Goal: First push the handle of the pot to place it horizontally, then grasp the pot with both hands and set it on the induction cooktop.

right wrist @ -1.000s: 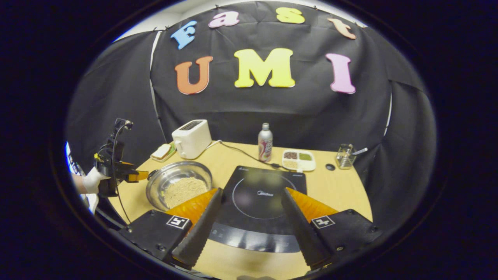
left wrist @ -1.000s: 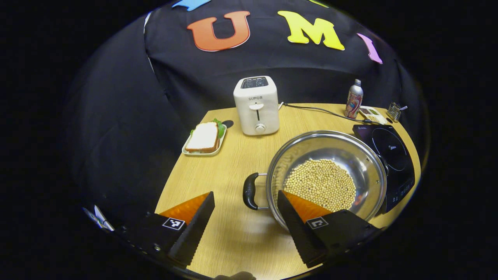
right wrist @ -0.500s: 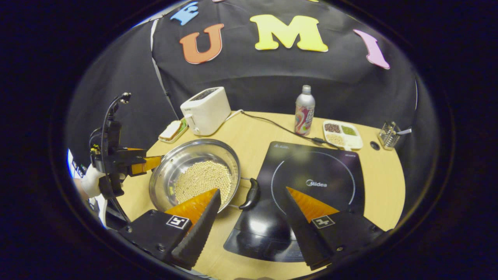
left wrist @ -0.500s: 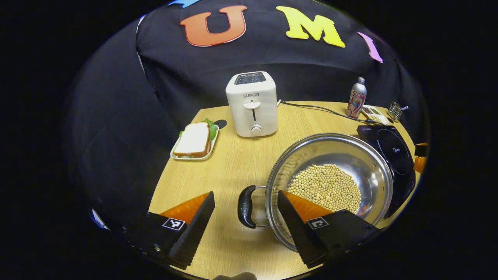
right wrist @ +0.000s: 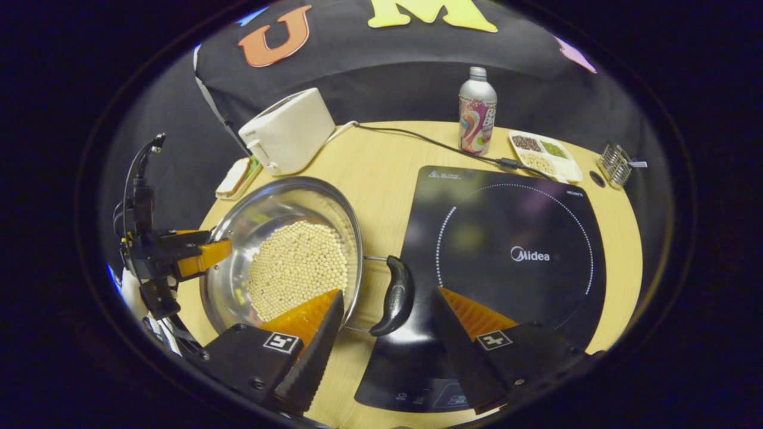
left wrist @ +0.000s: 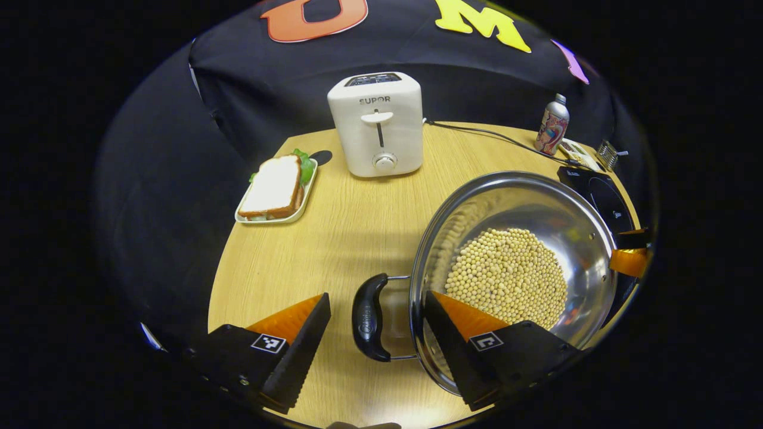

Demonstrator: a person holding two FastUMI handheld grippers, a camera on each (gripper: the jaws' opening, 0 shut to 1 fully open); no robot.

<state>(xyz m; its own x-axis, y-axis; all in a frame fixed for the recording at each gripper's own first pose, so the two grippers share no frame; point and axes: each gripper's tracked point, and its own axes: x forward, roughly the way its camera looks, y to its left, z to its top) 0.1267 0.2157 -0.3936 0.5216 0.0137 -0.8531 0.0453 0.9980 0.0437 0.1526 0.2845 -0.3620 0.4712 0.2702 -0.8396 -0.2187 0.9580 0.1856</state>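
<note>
Now each pot handle between unclosed fingers.

A mock kitchen in a cloth-walled booth: a toaster, induction cooktop and sandwich plate share a wooden table.

Sitting on the round wooden table: pot left, cooktop right, toaster, sandwich plate, bottle far.

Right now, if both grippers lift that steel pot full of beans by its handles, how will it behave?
The shiny steel pot is probably rigid and fairly heavy, given its pale beans. Those loose beans would likely slide if it tilts. The black loop handles look smooth, so may slip.
</note>
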